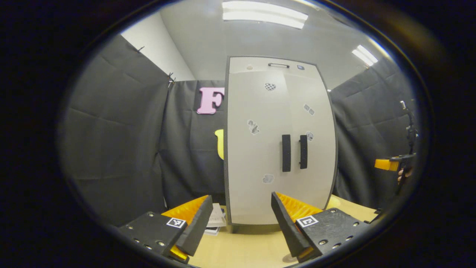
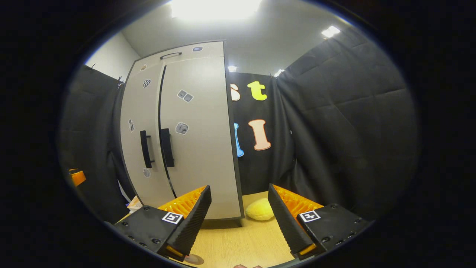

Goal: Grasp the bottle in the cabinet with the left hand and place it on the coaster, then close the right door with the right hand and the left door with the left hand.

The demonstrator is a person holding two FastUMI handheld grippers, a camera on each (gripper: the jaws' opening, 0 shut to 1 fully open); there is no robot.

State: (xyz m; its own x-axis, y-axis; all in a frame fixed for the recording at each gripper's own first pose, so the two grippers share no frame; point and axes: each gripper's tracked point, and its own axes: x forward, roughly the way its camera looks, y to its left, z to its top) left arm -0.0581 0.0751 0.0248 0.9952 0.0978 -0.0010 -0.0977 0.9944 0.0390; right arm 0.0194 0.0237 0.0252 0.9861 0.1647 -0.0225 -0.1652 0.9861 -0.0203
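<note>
Left gripper view: left gripper [image 1: 238,219] hangs over the table [image 1: 245,249] with its jaws spread wide, nothing between them, aimed at the cabinet [image 1: 279,141]. Both doors look closed, the two dark handles [image 1: 293,152] side by side at the seam. Bottle not visible; by my reading it sits behind those doors, so I can't place it. A round disc on the table at the bottom edge, just beside the right finger, may be the coaster [image 1: 288,257]; too cropped to be sure.

Risks:
- Doors need opening first. The handles are close together, so a finger could catch the wrong one or both.
- Blind reach past a half-open door could knock the bottle over.
- Papers [image 1: 216,221] lie at the cabinet's left foot and could snag a low approach.

Right gripper view: cabinet stands left, with a dark line at the seam. Right gripper [image 2: 240,219] is likewise spread and empty. Yellow soft object [image 2: 260,210] rests on the table just beside the cabinet's right corner, possibly in the right door's swing path.
</note>
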